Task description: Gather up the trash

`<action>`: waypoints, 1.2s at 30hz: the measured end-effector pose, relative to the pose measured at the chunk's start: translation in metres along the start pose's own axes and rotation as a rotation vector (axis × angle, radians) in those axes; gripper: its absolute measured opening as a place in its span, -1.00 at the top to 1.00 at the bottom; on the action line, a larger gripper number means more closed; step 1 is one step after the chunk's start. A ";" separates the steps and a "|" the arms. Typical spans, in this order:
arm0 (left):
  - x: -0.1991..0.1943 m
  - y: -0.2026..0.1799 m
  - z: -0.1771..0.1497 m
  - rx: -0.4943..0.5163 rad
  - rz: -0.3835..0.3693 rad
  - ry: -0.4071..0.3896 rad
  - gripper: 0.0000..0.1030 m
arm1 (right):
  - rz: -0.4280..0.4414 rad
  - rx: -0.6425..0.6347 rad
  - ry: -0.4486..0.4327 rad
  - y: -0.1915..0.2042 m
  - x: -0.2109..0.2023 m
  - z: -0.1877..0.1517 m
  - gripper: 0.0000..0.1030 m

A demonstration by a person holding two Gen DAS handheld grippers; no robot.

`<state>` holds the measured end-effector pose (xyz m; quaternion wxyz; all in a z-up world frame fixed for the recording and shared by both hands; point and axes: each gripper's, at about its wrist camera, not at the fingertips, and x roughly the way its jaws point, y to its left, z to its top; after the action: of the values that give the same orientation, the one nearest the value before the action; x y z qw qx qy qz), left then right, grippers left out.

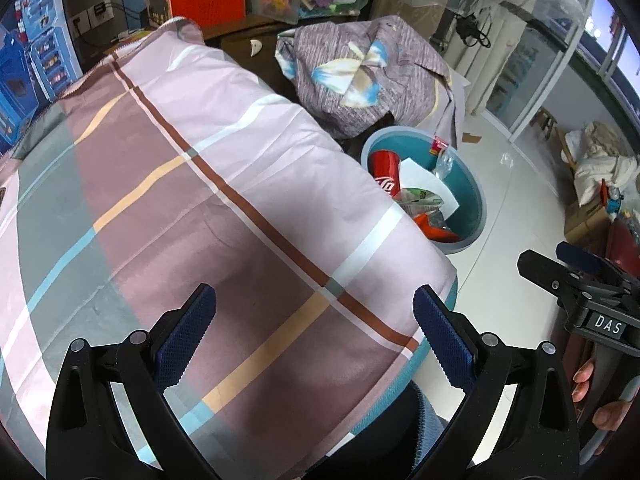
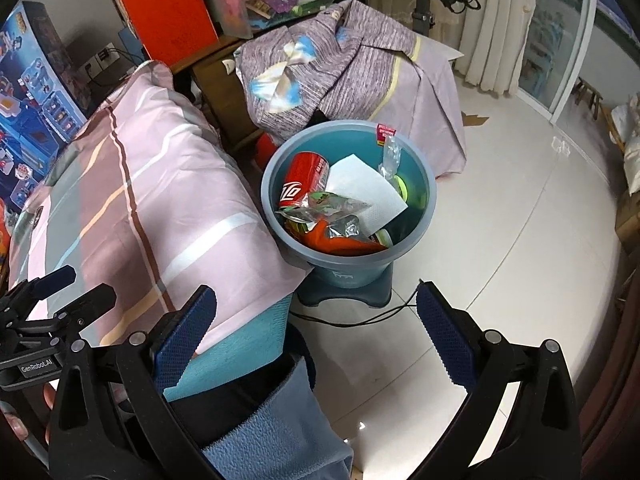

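A blue-grey trash bin stands on the white floor beside the bed; it also shows in the left wrist view. Inside lie a red cola can, a white paper sheet, crinkled plastic wrappers and an orange wrapper. My left gripper is open and empty above the striped bedspread. My right gripper is open and empty, above the floor just in front of the bin.
The bed with its pink striped cover fills the left. A purple cloth heap lies behind the bin. A thin black cable runs on the floor by the bin's base. Boxes and a wooden cabinet stand behind.
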<state>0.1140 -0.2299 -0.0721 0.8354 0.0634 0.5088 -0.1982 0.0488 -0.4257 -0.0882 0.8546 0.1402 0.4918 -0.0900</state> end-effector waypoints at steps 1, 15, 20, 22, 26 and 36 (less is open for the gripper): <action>0.002 0.000 0.000 0.000 -0.001 0.003 -0.92 | -0.001 0.000 0.004 0.000 0.002 0.000 -0.87; 0.011 0.004 0.000 -0.012 0.032 -0.029 -0.92 | -0.011 0.003 0.027 0.000 0.017 0.005 -0.87; 0.009 0.003 0.000 -0.001 0.050 -0.042 -0.92 | -0.012 0.004 0.032 0.001 0.020 0.005 -0.87; 0.009 0.002 0.000 -0.003 0.051 -0.041 -0.92 | -0.008 0.004 0.034 0.001 0.020 0.005 -0.87; 0.010 0.003 -0.001 -0.003 0.053 -0.039 -0.92 | -0.011 -0.002 0.034 0.002 0.021 0.005 -0.87; 0.011 0.006 -0.002 -0.008 0.054 -0.040 -0.92 | -0.014 -0.004 0.035 0.004 0.021 0.005 -0.87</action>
<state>0.1195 -0.2267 -0.0829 0.8507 0.0698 0.4908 -0.1746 0.0644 -0.4234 -0.1034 0.8456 0.1369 0.5077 -0.0924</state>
